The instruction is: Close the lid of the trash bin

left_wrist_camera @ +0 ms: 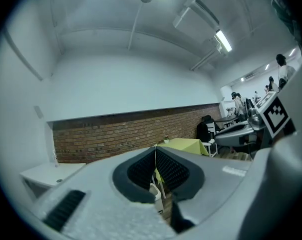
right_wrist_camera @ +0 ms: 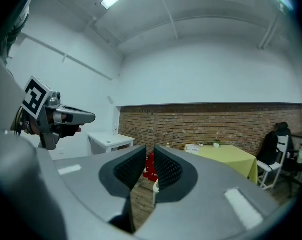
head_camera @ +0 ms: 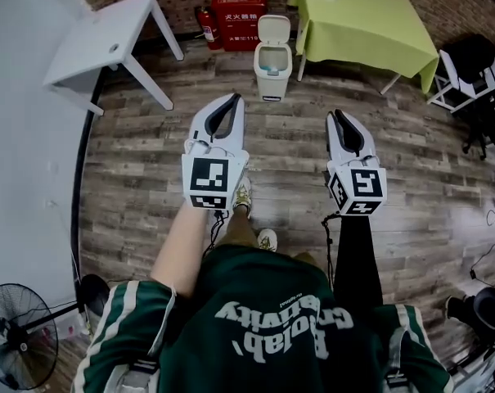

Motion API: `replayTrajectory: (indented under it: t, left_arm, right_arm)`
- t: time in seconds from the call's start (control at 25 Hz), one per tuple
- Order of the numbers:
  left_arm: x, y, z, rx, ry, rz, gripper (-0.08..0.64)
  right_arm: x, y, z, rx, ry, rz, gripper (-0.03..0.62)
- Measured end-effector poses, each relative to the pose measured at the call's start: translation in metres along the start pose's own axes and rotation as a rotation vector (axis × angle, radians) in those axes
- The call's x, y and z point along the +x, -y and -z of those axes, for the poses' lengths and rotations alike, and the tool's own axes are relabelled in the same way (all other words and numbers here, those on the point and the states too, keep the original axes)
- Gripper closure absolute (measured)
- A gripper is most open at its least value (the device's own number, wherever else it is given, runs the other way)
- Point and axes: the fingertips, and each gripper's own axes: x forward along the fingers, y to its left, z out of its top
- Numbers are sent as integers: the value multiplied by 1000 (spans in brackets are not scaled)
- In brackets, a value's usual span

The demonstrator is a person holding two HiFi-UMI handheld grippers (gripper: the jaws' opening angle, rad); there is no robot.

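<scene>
the trash bin (head_camera: pixel 273 60) stands on the wood floor (head_camera: pixel 312 178) ahead of you, up against the brick wall, and its lid (head_camera: pixel 273 29) is up, leaning back toward the wall, so the inside of the bin shows. it sits just left of the worktop with the green cloth (head_camera: pixel 362 23) and right of the red box (head_camera: pixel 237 19) and the fire extinguisher (head_camera: pixel 206 24). a white worktop (head_camera: pixel 108 39) stands further to the left.

both grippers point level toward that wall and are well apart from the bin, touching nothing. in the head view the bin lies between the lines of the two grippers, somewhat closer to the line of your left gripper (head_camera: pixel 236 97) than to that of your right gripper (head_camera: pixel 338 113).

the fingers (left_wrist_camera: pixel 141 171) of your left gripper (left_wrist_camera: pixel 155 147) are pressed together with nothing between them. in the left gripper view a sliver of the bin (left_wrist_camera: pixel 154 191) shows far off, just under the seam where they meet.

the fingers (right_wrist_camera: pixel 168 171) of your right gripper (right_wrist_camera: pixel 150 149) stand a little apart and pinch nothing. through that narrow gap you see the red box and, lower down at the right edge of the gap, a strip of the white bin (right_wrist_camera: pixel 155 187), still far away.
</scene>
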Motion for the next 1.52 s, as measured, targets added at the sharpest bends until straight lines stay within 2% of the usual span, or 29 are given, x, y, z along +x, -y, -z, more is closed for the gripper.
replayTrajectory:
  t: [0.32, 0.72, 1.08, 1.52]
  left_arm:
    - [44, -34, 14, -19, -1, 39, 508]
    - [121, -109, 26, -45, -14, 70, 493]
    - [172, -152, 25, -39, -1, 124, 477]
    - [209, -195, 32, -35, 10, 202, 456]
  right_arm:
    - [65, 0, -5, -19, -8, -9, 529]
    - [170, 0, -15, -24, -29, 1, 526]
    - [229, 4, -19, -16, -46, 46, 523]
    - [289, -7, -30, -36, -44, 78, 514]
